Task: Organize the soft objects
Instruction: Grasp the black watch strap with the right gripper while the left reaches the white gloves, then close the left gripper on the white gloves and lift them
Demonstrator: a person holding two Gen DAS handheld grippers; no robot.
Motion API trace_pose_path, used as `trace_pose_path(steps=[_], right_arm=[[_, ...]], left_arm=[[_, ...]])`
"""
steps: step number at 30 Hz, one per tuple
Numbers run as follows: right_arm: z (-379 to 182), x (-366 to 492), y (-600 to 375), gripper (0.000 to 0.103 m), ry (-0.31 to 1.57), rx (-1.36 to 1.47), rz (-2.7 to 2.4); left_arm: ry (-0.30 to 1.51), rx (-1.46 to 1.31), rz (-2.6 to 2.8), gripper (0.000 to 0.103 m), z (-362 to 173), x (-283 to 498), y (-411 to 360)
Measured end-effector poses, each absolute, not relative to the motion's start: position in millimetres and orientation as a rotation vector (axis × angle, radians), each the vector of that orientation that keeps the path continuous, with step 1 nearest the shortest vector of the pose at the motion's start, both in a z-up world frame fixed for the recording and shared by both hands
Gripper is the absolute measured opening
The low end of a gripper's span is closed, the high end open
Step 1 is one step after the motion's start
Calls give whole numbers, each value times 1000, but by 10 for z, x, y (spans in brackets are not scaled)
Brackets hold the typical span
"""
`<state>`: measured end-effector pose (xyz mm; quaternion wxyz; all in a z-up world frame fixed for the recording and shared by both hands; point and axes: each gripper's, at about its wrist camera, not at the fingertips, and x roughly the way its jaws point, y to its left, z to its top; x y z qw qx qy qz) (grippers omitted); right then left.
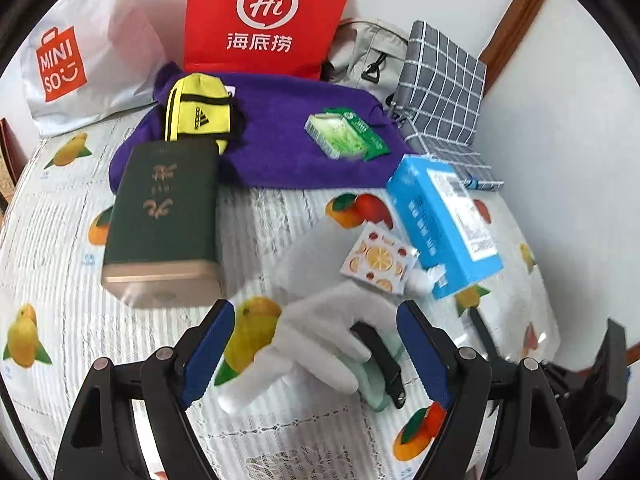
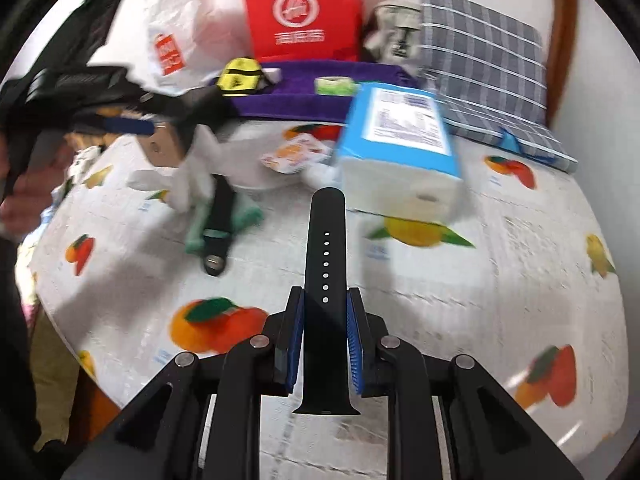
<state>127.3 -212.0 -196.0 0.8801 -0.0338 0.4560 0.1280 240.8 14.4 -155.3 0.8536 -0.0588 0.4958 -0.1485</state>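
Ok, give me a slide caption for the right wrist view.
Right gripper clamps a black watch strap above the fruit-print tablecloth, facing a blue tissue pack.

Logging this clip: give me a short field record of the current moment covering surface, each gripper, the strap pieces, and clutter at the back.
surface: table with fruit-print cloth
right gripper: shut on black holed watch strap, strap pointing forward
left gripper: open, above white glove
buckle strap piece: lying on mint green item beside the glove
back clutter: red bag, purple cloth, yellow pouch, blue tissue pack, dark green box, grey checked fabric
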Motion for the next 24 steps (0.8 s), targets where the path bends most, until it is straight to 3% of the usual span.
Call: trace_pose_path(steps=[11,14,16,19,24], right_arm=[[-2220,1198,-2328,20,957,-32,201],[-2215,1173,-2312,20,943,-36,211],[-2215,1163,-2315,20,935,-31,217],[-2223,1157,-2326,20,933,-23,217],[-2212,1127,-2341,20,927,-16,221]], left_arm=[[1060,-36,-247,82,-2144,2409,-73],[1031,10,-263,63,-2150,2365,-163],[1034,-26,-302,36,-2127,2352,-176],[1034,-53,-311,25,-2093,2306,-149],[1014,-119,-326,20,-1985,2134,-1]])
